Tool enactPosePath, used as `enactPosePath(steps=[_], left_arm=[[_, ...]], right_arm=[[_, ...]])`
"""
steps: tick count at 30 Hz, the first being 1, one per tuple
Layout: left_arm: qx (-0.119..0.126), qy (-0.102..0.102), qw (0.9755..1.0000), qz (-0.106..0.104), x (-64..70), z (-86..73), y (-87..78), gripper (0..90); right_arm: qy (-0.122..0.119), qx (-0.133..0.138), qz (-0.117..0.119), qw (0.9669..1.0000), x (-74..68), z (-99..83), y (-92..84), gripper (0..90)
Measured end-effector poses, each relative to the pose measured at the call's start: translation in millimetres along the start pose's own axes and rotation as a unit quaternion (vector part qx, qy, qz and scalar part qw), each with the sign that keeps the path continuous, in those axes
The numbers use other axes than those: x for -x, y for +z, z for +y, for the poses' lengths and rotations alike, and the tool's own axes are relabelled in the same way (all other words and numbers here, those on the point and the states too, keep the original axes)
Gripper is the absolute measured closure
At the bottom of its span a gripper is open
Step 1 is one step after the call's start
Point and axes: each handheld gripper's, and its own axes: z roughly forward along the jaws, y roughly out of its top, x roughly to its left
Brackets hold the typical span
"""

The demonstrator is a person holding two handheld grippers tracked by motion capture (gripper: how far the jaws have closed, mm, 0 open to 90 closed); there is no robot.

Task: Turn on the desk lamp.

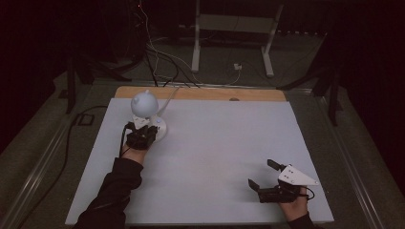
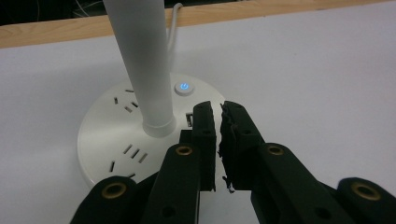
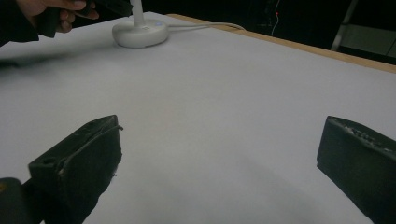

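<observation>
White plastic desk lamp (image 1: 148, 117), round socket base: likely bottom-heavy, smooth; grip stem. Left tongs (image 2: 218, 122) closed empty; right tongs (image 3: 219, 154) open.

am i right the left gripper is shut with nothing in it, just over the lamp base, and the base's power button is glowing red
Not quite: the power button glows blue, not red, as the left gripper view shows. The rest holds: the left gripper is shut on nothing, just over the lamp base.

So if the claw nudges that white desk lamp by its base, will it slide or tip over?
Probably slide: the lamp stands on a broad, flat round base on a smooth table. Pushed higher on its thin stem, it might tip, since the bulbous head sits up top.
</observation>
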Motion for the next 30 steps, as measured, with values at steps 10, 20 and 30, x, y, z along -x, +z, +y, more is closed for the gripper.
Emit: enactPosePath(steps=[10,20,30], left_arm=[[-0.007,0.013,0.9999,-0.002,-3.0,-2.5,5.8,90.0],[-0.018,0.014,0.9997,0.005,-7.6,-6.7,13.8,90.0],[-0.023,0.014,0.9996,0.002,-8.0,-7.4,15.5,90.0]], right_arm=[[0.000,-0.001,0.002,1.0000,0.0,0.2,-0.1,0.0],[0.002,0.000,0.004,1.0000,0.1,0.3,0.1,0.0],[0.003,-0.003,0.005,1.0000,0.1,-0.2,0.8,0.0]])
